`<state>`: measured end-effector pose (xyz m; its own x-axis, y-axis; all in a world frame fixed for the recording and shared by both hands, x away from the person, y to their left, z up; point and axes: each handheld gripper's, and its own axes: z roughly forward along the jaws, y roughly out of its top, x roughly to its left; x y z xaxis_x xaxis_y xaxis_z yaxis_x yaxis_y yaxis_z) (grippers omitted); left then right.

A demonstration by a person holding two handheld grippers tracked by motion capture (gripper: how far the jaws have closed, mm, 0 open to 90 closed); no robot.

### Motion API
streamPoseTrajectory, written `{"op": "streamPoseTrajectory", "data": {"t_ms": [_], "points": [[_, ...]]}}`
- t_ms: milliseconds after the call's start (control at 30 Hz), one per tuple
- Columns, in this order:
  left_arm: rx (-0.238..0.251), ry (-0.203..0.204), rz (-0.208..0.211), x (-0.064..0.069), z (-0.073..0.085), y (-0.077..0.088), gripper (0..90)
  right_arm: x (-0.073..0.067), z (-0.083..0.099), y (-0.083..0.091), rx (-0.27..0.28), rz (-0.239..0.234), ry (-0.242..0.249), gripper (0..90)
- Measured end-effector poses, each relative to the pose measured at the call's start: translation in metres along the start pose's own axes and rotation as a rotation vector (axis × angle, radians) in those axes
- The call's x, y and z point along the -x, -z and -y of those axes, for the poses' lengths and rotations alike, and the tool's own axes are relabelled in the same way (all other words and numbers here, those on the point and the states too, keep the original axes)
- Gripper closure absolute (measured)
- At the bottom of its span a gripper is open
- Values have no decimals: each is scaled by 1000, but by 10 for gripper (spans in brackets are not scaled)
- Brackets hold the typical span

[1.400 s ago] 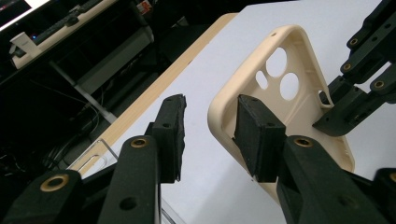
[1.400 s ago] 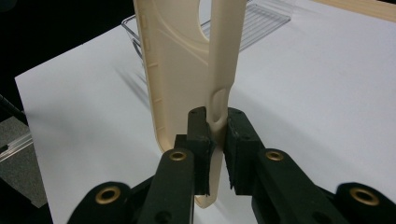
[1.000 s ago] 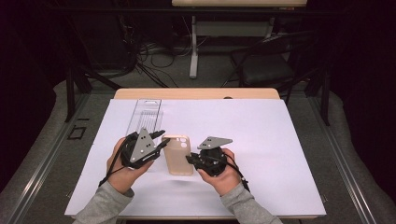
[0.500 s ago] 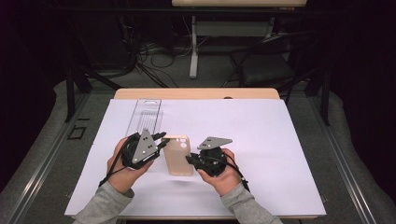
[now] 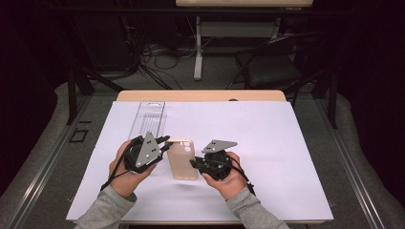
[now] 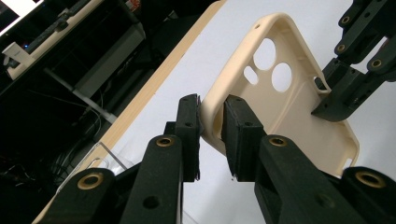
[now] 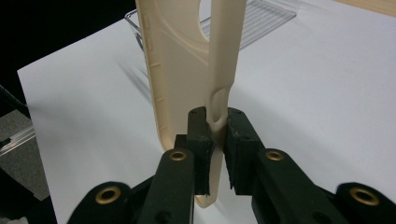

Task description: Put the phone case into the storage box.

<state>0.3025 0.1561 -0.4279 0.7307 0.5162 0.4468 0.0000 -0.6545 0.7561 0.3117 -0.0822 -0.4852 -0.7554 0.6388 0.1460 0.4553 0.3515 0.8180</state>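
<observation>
Tray point(image 5: 149, 118): clear plastic, ridged, lying on the white sheet point(image 5: 286, 143) at the far left, beyond the left gripper, apart from the case
Left hand point(image 5: 125, 167): resting on the sheet, grey sleeve behind, wrapped round the left gripper
Left gripper point(image 5: 165, 143): pointing right toward the case; jaws just closed further, now clamped on the left rim of the case near its camera-hole end, one pad outside the wall, one inside, seen close in the left gripper view point(image 6: 211, 122)
Phone case point(image 5: 181, 160): beige, soft-looking, open side up, camera cut-outs at the far end; lying between the two grippers at the near middle of the sheet, held by both
Right gripper point(image 5: 193, 163): pointing left; jaws clenched on the right side wall of the case beside a slot cut-out, as in the right gripper view point(image 7: 215, 140)
Right hand point(image 5: 228, 174): on the sheet, just right of the case
Table point(image 5: 200, 95): wooden edge showing beyond the sheet
</observation>
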Motion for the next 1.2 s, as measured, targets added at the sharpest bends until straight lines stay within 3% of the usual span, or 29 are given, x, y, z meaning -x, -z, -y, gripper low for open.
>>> {"op": "streamPoseTrajectory", "data": {"t_ms": [1033,1200], "points": [[12,59,38,-5,2,2,787,1,0,-1,5,-3,5,803],[10,65,41,-5,3,1,788,1,0,-1,16,-12,-3,766]]}}
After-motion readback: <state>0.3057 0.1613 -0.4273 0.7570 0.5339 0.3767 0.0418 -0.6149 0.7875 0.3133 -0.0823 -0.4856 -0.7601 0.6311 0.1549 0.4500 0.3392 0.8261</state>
